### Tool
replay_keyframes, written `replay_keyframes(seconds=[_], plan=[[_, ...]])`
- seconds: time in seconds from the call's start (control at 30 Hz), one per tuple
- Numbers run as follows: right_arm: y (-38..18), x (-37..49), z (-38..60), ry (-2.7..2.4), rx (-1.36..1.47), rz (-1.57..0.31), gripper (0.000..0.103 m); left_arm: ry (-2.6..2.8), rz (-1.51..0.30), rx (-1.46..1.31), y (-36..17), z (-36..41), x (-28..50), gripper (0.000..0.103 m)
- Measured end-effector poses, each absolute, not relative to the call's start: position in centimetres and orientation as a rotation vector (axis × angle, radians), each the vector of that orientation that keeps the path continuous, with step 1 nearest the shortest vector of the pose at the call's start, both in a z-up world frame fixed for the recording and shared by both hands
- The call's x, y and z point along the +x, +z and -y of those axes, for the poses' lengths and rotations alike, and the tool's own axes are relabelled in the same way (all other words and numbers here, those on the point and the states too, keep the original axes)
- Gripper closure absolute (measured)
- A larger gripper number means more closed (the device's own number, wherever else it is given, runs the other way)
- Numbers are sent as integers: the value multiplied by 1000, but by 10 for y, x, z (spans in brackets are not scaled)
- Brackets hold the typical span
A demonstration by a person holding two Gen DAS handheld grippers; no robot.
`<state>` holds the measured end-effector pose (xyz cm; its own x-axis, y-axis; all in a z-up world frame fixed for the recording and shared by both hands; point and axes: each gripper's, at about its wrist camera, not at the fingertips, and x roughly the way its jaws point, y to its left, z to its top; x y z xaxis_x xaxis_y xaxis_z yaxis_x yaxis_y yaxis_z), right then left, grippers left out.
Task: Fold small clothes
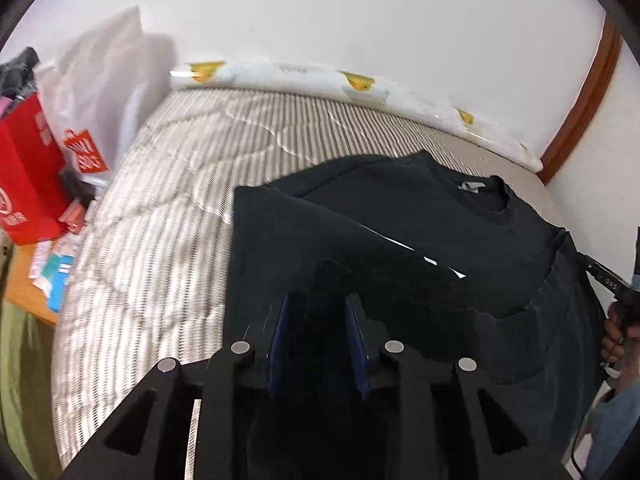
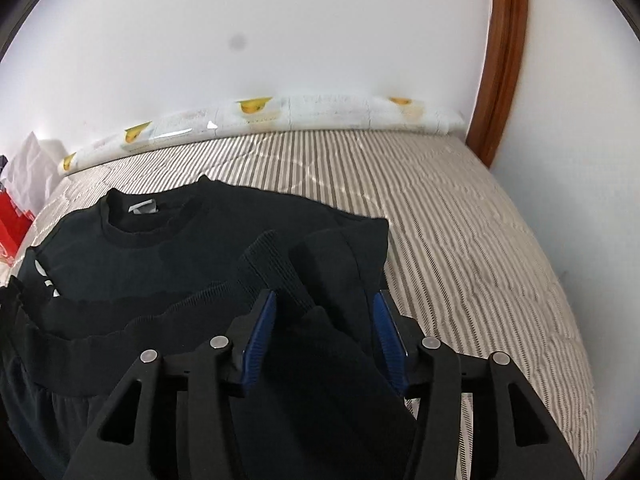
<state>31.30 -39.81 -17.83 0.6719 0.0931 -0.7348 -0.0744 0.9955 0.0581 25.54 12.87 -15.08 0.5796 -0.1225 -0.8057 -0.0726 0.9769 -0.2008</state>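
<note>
A black sweatshirt (image 1: 420,216) lies on a striped mattress (image 1: 168,208), neck with a white label toward the wall. Its left sleeve is folded across the chest. My left gripper (image 1: 318,304) hovers over the shirt's left side, blue pads apart, with dark cloth between and under them; whether it grips is unclear. In the right wrist view the sweatshirt (image 2: 160,256) fills the left. My right gripper (image 2: 324,304) is open over the right sleeve, whose ribbed cuff (image 2: 276,268) lies between the blue pads.
A rolled white cover with yellow prints (image 1: 360,84) lies along the wall. Red bags (image 1: 28,184), a white plastic bag (image 1: 104,76) and boxes crowd the left bedside. A wooden frame (image 2: 504,60) stands at the right. Bare mattress (image 2: 480,240) extends to the right.
</note>
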Motion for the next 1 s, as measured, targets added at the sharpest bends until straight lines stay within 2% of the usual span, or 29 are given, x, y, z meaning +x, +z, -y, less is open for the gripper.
replay_keyframes(seconds=[0.3,0.37,0.4,0.43,0.6,0.7,0.87,1.0], plan=[[-191,335,371,193,-13,-869,54,-39,-984,-182,-156,-118,262,77],[-190,334,366,163,-55,-850,71,-35,-973,-181,-153,-117,260,95],[-187,332,366,171,-56,-839,81,-37,-953,-179,-148,-116,257,95],[-183,329,368,188,-43,-826,85,-31,-935,-179,-143,-117,254,96],[-153,311,390,187,49,-692,87,2,-831,-269,-111,-123,256,96],[-146,325,402,158,112,-700,87,28,-779,-284,-100,-125,268,96],[-147,351,419,161,222,-731,87,49,-786,-293,-107,-126,296,96],[-157,368,416,153,190,-759,87,62,-831,-289,-125,-125,319,96]])
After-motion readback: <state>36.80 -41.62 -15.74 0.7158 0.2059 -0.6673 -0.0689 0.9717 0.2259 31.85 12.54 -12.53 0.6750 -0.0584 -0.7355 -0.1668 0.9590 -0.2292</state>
